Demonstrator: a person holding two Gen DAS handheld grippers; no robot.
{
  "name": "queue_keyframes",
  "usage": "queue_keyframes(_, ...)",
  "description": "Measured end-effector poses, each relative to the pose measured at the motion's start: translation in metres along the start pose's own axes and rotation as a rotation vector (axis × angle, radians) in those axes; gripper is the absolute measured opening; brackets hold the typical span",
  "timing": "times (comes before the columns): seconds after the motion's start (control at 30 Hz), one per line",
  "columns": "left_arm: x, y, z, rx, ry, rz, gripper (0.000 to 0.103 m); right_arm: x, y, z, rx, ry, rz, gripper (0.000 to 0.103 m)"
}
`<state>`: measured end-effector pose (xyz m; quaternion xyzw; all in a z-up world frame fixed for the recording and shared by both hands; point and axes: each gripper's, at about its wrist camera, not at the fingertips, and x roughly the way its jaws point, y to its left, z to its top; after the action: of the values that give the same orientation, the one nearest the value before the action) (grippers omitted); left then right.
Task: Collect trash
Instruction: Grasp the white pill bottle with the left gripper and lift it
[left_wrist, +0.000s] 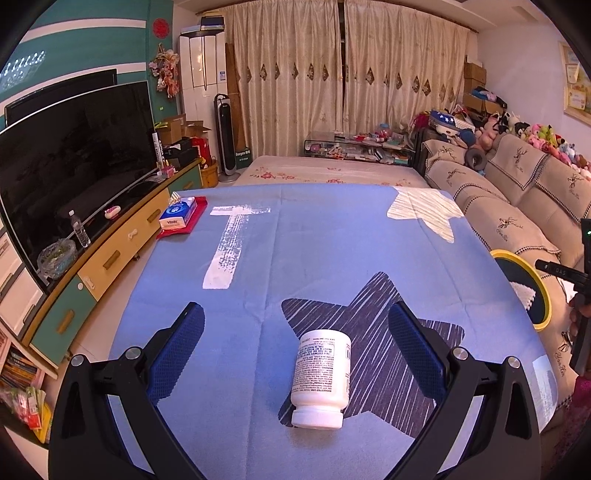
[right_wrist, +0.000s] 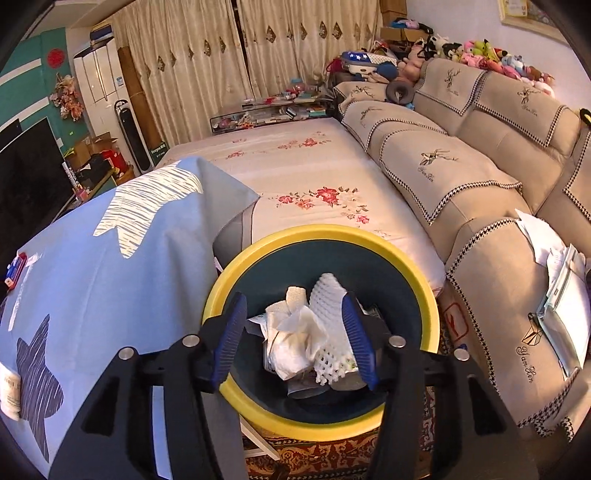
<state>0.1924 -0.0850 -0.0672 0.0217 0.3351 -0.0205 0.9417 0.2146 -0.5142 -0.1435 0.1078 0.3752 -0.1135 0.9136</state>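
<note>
A white pill bottle (left_wrist: 321, 376) lies on its side on the blue star-print tablecloth (left_wrist: 295, 240), cap toward me. My left gripper (left_wrist: 295, 310) stands open around it, a blue pad on either side and neither touching it. In the right wrist view my right gripper (right_wrist: 293, 301) hangs open over a round bin with a yellow rim (right_wrist: 325, 236). Inside the bin lie a crumpled tissue (right_wrist: 295, 332), a white foam net (right_wrist: 330, 299) and some paper. The pads do not press on anything. The bin (left_wrist: 532, 295) also shows at the table's right edge in the left wrist view.
A tissue box (left_wrist: 179, 216) sits at the table's far left corner. A TV (left_wrist: 74, 158) and cabinet run along the left. A floral-covered surface (right_wrist: 314, 173) lies beyond the bin, with a beige sofa (right_wrist: 480, 177) to the right and papers (right_wrist: 561, 295) on its arm.
</note>
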Motion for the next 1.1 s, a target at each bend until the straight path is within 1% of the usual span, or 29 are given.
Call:
queue_keyframes(0.17,0.017,-0.008,-0.006,0.035,0.046,0.003,0.098,-0.016,0.008,-0.003,-0.012,-0.02,0.035,0.055)
queue_keyframes(0.4,0.052,-0.023,-0.02,0.089,0.144,0.016,0.097,-0.028,0.018,-0.011,-0.035,-0.021,0.071,0.055)
queue_keyframes(0.6,0.075,-0.025,-0.03,0.086,0.2,0.023,0.082,-0.026,0.018,-0.014,-0.033,-0.007,0.085,0.055)
queue_keyframes(0.67,0.08,-0.025,-0.032,0.084,0.214,0.027,0.078,-0.024,0.017,-0.016,-0.031,0.0,0.092,0.055)
queue_keyframes(0.93,0.088,-0.025,-0.037,0.085,0.244,0.02,0.07,-0.021,0.015,-0.019,-0.025,0.013,0.099,0.055)
queue_keyframes(1.1,0.092,-0.028,-0.041,0.087,0.268,0.006,0.06,-0.021,0.014,-0.02,-0.022,0.016,0.102,0.055)
